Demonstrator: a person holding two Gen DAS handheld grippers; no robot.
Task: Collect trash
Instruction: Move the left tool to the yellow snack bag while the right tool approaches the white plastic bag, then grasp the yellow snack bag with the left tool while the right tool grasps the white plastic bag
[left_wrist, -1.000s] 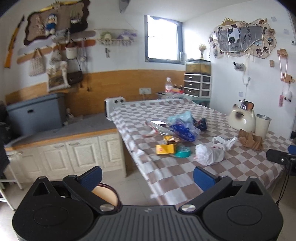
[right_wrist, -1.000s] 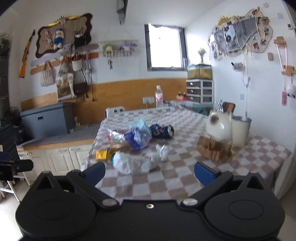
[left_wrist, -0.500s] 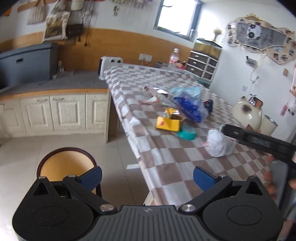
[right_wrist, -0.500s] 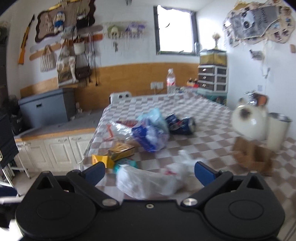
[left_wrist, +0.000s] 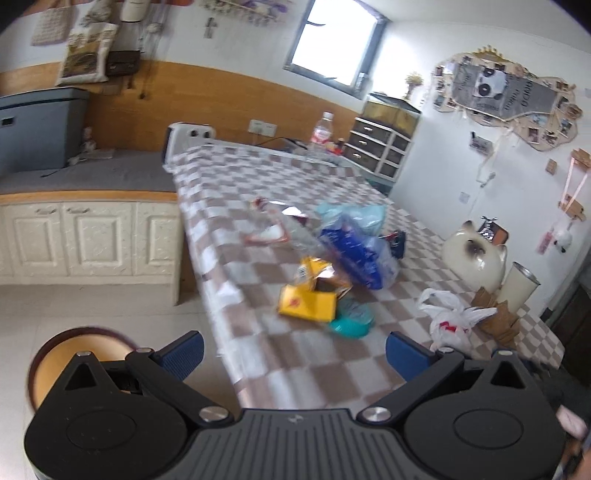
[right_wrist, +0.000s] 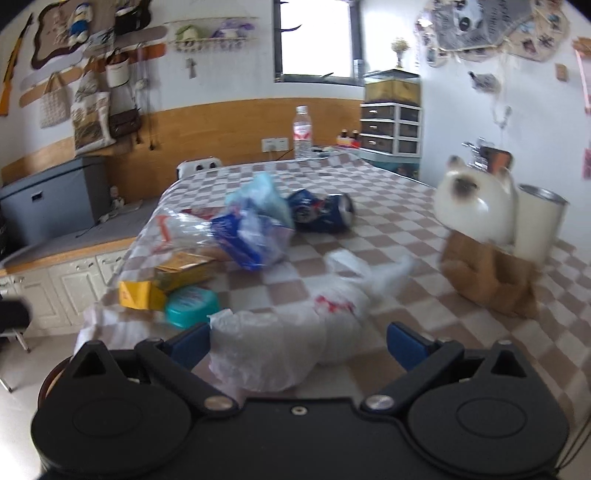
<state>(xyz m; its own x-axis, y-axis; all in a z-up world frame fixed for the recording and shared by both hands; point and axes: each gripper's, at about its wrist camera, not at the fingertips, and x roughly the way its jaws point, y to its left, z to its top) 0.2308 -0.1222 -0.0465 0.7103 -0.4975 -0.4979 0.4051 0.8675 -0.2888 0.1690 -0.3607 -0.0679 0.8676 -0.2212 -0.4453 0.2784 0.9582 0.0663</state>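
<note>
Right hand-held gripper (right_wrist: 297, 343) open, prob. touching white plastic bag (right_wrist: 288, 339).

The left wrist camera looks from off the near corner of the checkered table (left_wrist: 303, 354), high up, tilted, facing across it. The right wrist camera sits lower and very close, right behind the white plastic bag (right_wrist: 295, 332). Both see the yellow box (left_wrist: 308, 302), teal tub (right_wrist: 192, 306) and cat figure (right_wrist: 476, 206).

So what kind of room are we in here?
Probably a lived-in home kitchen or dining room: a long table under a checked tablecloth, white base cabinets along the wall, and tote bags hanging from hooks.
</note>
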